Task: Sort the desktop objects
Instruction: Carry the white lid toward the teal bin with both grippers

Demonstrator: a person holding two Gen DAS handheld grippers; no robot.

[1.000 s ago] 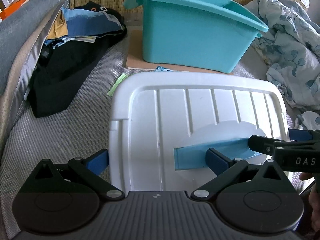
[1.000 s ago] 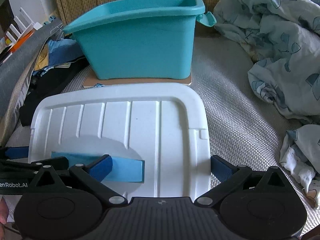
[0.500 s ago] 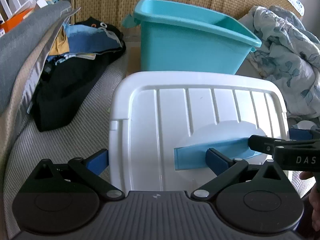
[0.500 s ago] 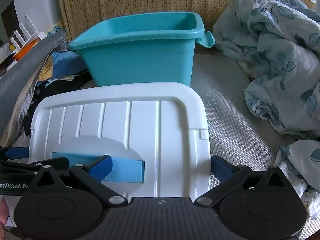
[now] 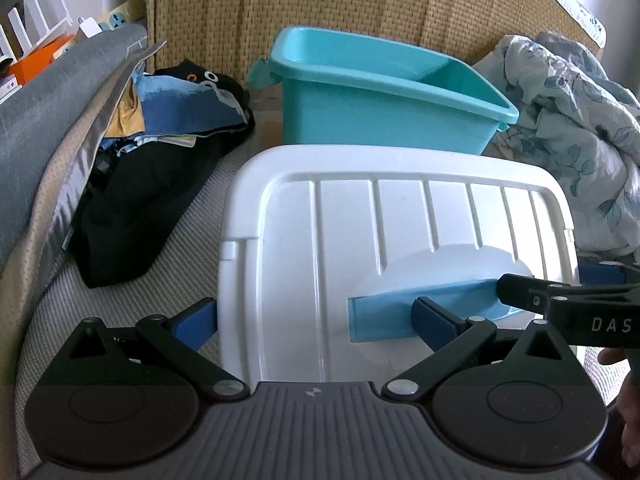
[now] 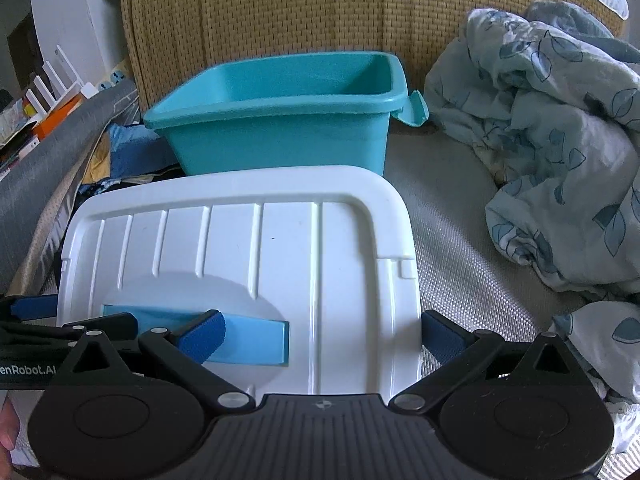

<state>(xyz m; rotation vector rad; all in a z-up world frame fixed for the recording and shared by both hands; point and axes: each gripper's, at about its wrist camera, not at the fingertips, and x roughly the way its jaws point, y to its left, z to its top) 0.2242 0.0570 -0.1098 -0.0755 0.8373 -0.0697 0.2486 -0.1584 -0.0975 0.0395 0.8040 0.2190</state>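
Two grippers, left (image 5: 316,320) and right (image 6: 320,330), each clamp one white lid (image 5: 400,240) before one teal bin (image 5: 384,116), open mat beside.

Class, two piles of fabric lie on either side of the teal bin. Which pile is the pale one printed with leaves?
The crumpled bedding right of the teal bin: pale blue-white with a leaf print. The clothes pile on the left is mostly black, blue and mustard.

Soft daylight fills both views, bright and even, with a cool cast. The white lid (image 5: 400,248) shows a pale sheen and only faint shadows along its ribs. The black claw bodies at the bottom are dark and nearly featureless. Fisheye bending curves the wicker back (image 6: 280,8) and darkens the corners. Focus is sharp throughout.
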